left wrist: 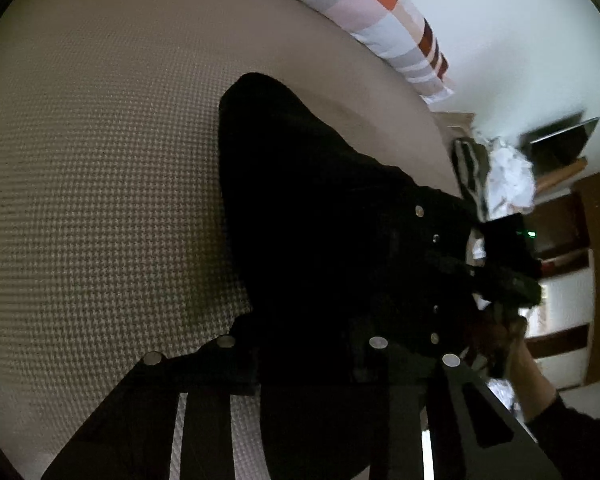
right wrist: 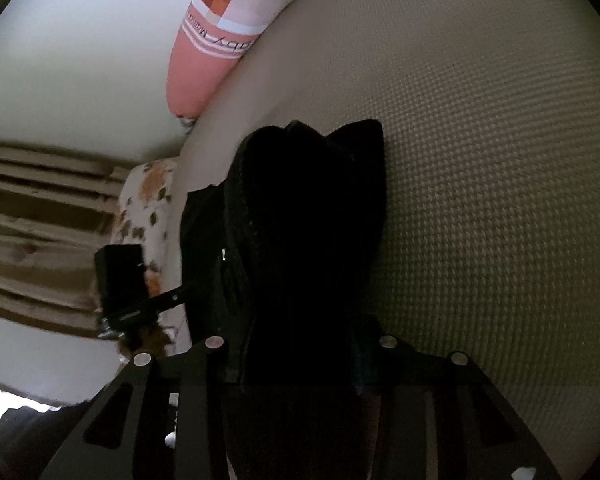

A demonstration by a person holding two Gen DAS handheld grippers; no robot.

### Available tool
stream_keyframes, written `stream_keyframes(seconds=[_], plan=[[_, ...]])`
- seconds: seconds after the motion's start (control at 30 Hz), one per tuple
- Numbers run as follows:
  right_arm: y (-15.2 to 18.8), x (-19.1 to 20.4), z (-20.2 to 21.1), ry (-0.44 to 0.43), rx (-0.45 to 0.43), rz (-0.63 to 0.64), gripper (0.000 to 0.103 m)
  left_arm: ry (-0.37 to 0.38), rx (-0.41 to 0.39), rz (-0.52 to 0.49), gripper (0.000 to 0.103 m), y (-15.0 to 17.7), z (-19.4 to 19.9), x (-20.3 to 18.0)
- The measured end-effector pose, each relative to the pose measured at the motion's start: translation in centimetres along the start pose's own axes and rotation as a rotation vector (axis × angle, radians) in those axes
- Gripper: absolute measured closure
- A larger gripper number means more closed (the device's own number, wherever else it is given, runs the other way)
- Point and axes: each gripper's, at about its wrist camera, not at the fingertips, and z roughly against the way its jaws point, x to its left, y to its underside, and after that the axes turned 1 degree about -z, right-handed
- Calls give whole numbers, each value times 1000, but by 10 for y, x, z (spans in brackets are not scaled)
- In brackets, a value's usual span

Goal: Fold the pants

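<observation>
While both grippers pinch the black pants [left wrist: 300, 200] | left gripper [left wrist: 304, 360], right gripper [right wrist: 300, 360] closed on cloth | checked pillow [left wrist: 364, 4] along bed [left wrist: 100, 160] edge | bare mattress beside.

Dim, soft indoor light, strong fisheye bending at dark rims, motion blur at edges, black pants [left wrist: 320, 208] detail-less.

Only one text shows: on the pink pillow [right wrist: 204, 60] in the upper left of the right wrist view, a white-striped band carries upside-down lettering, partly legible as "aby"; the remaining letters are too blurred to read.
</observation>
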Motion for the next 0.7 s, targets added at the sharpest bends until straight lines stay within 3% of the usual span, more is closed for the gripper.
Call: stream_keyframes(seconds=[0.1,0.23,0.4,0.7], plan=[[5,10,5,62,-38,10,73,-106,-25,-76,79,4,1,-19],[11,25,14,117,-81,14,78,-189,-52,-119,87,8,6,-33],[13,49,13,141,-115,19,80,-283,-80,-185,90,16,16,-51],[19,89,-7,130,-118,56,81,-333,-146,-192,90,30,49,-45]])
